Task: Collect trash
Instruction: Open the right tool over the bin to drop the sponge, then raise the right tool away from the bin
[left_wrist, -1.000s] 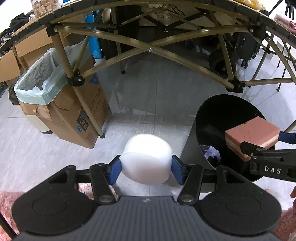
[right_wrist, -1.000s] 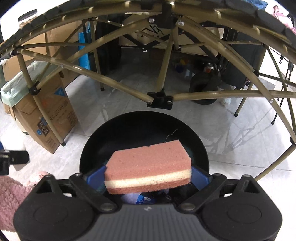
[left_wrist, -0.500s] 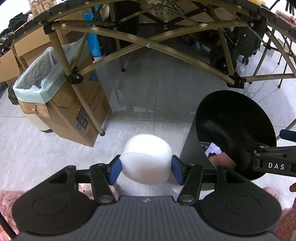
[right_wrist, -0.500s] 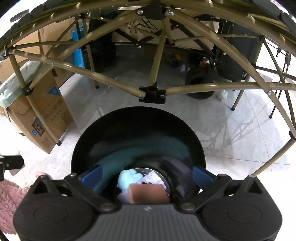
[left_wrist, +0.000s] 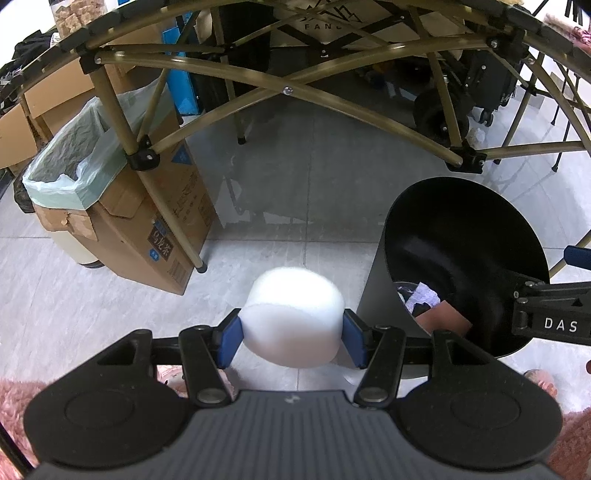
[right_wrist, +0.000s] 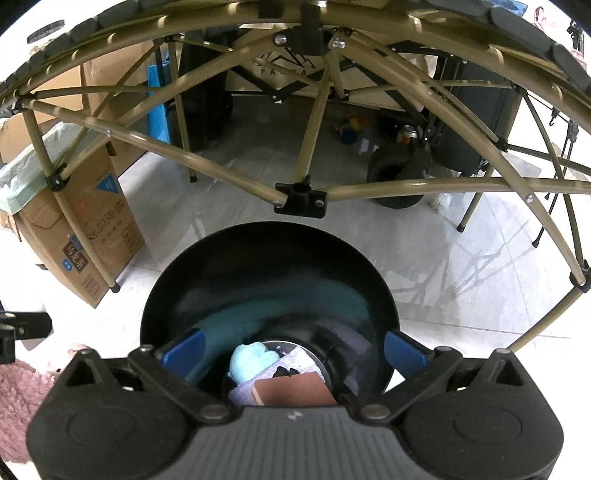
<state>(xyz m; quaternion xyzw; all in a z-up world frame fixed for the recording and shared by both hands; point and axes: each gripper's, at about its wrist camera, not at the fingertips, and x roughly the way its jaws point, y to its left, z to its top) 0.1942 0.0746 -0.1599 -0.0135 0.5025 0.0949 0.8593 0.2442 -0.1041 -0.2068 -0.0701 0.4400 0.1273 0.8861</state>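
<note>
- One piece of trash is not yet binned: the white foam cylinder (left_wrist: 293, 317), clamped between the blue pads of the left gripper (left_wrist: 292, 334), hanging over bare floor tile, not over the bin.
- Its target, the black trash bin (left_wrist: 454, 206), stands at about three o'clock from the cylinder in the left wrist view. Letting go here would likely drop the foam on the tile, where its round side could send it rolling under the folding table frame (left_wrist: 332, 96).
- Soft foam held by its curved sides may squirm or pop out if the grip tightens or the hand swings quickly.
- Directly over the bin mouth hangs the right gripper (right_wrist: 293, 350), jaws spread wide and empty; the pink sponge (right_wrist: 295, 391) lies below it in the bin beside a blue wad (right_wrist: 253, 360). If it lingers, I judge the two tools could collide over the opening.
- At nine o'clock, the lined cardboard box (left_wrist: 122, 206) is a tempting wrong container.
</note>
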